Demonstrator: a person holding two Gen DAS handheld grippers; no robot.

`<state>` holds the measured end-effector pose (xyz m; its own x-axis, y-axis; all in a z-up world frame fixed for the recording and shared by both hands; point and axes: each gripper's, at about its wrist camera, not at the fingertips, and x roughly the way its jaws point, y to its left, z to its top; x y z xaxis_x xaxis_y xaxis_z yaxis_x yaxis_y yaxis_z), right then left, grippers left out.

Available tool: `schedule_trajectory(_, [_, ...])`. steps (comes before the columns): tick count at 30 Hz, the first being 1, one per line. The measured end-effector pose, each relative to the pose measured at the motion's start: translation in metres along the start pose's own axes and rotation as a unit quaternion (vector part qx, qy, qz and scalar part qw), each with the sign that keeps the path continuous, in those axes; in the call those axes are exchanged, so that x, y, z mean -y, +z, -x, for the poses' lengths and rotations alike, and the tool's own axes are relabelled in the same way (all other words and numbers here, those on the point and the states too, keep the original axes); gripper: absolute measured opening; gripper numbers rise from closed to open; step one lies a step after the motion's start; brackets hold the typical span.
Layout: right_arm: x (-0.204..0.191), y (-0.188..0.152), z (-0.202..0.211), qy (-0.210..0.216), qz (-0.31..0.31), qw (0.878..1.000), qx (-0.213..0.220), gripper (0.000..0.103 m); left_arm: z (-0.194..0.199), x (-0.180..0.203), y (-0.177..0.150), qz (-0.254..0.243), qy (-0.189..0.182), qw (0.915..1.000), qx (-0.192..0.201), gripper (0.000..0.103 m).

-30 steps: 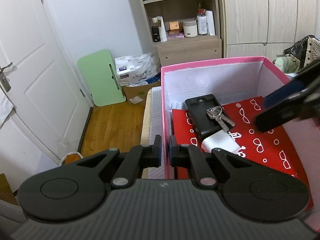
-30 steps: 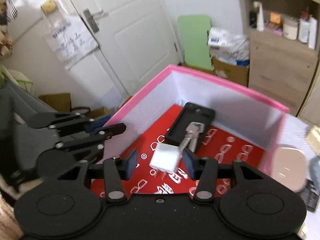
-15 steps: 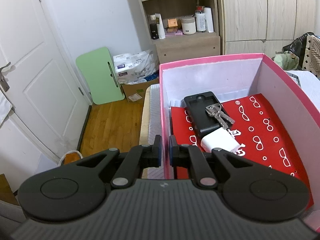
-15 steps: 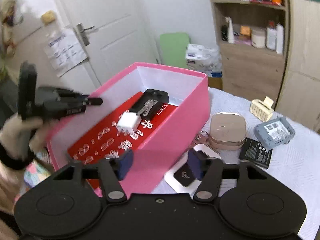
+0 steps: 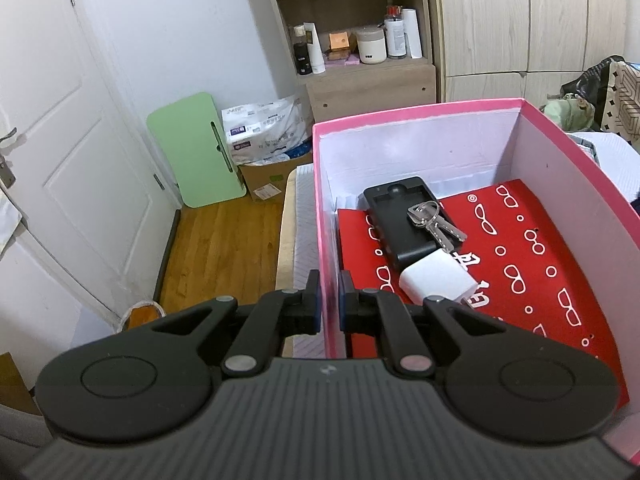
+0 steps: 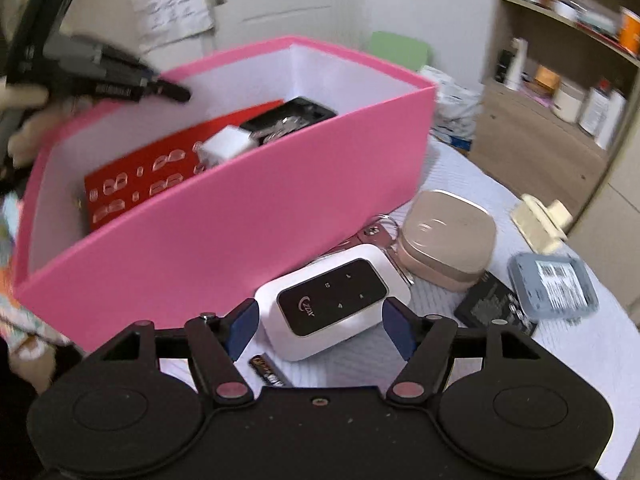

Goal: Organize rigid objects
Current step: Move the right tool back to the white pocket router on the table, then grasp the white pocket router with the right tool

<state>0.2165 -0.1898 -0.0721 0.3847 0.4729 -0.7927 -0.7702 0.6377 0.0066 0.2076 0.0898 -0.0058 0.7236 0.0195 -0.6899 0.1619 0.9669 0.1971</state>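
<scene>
The right tongs have dropped lower since half a second ago, wide open around a glossy white rounded router on the quilted white table, not touching it. Beside it sit a beige rounded case and flat black battery. The left tongs pinch the pink cardboard box wall; inside lie keys and a white charger cube.

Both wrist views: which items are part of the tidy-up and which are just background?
Job:
pink box, held at its wall by left gripper
black case, keys, white charger inside it
white router between the open right gripper
beige case, grey device, black battery

Background:
shelf bottles
green board
door
</scene>
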Motion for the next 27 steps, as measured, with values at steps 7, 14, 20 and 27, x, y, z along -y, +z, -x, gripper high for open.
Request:
schedule_trajectory(7, [-0.004, 0.004, -0.021, 0.001, 0.086, 0.996, -0.022, 0.097, 0.001, -0.001, -0.001, 0.002, -0.006, 1.0, 0.003, 0.009])
schedule_trajectory(14, [0.008, 0.005, -0.032, 0.022, 0.087, 0.996, -0.017, 0.103, 0.001, 0.0, 0.0, -0.002, -0.006, 1.0, 0.003, 0.009])
schedule_trajectory(20, [0.017, -0.004, -0.032, 0.047, 0.081, 0.996, 0.011, 0.103, 0.001, 0.0, 0.0, -0.003, -0.007, 1.0, 0.003, 0.009])
schedule_trajectory(27, [0.025, -0.012, -0.031, 0.06, 0.07, 0.995, 0.031, 0.103, 0.0, 0.0, 0.0, -0.002, -0.006, 1.0, 0.001, 0.009])
